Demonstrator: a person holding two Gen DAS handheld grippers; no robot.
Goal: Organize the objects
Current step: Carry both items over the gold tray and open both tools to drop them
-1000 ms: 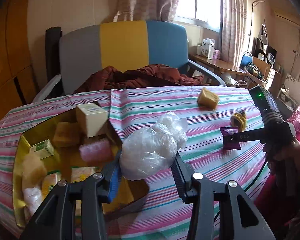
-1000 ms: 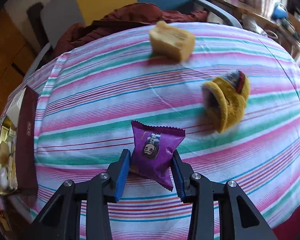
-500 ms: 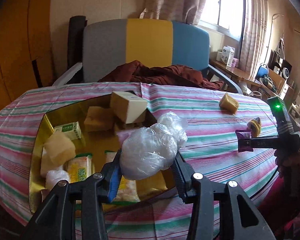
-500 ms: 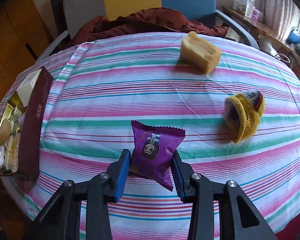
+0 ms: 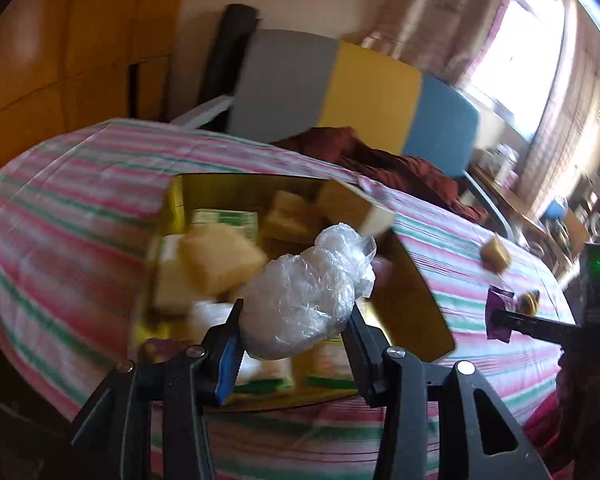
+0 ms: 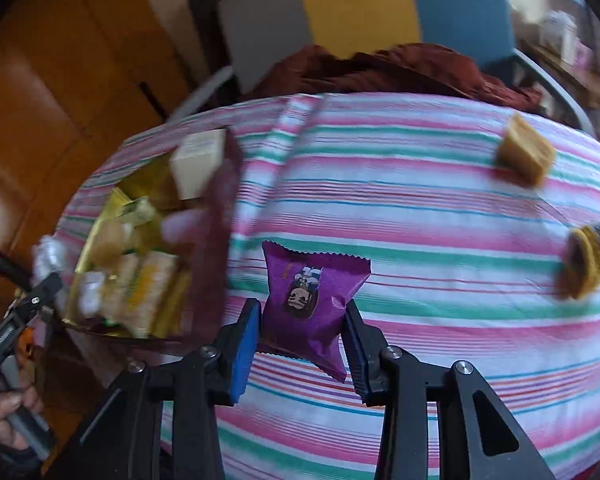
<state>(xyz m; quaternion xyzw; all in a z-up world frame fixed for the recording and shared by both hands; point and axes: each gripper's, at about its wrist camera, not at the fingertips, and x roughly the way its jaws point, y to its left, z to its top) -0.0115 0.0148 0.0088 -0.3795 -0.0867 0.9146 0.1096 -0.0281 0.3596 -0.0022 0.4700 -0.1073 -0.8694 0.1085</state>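
Note:
My left gripper (image 5: 294, 328) is shut on a clear plastic-wrapped bundle (image 5: 304, 300), held above the open gold box (image 5: 228, 188) full of packets and tan blocks. In the right wrist view that left gripper (image 6: 44, 280) shows at the left edge with the bundle (image 6: 50, 254). My right gripper (image 6: 300, 330) is shut on a purple snack packet (image 6: 310, 300), carried above the striped tablecloth (image 6: 440, 240) just right of the gold box (image 6: 112, 204). The purple packet (image 5: 498, 314) also appears far right in the left wrist view.
A tan block (image 6: 526, 156) and a yellow knitted piece (image 6: 586, 262) lie on the cloth at the right. The box's dark brown lid (image 6: 216, 248) stands along its right side with a cream carton (image 6: 198, 162). Behind the table, a grey, yellow and blue chair (image 5: 340, 92) holds dark red cloth (image 5: 380, 156).
Both grippers have swung left with their loads. The bundle now hangs over the middle of the gold box, and the purple packet has come close to the box's lid. The views have rolled.

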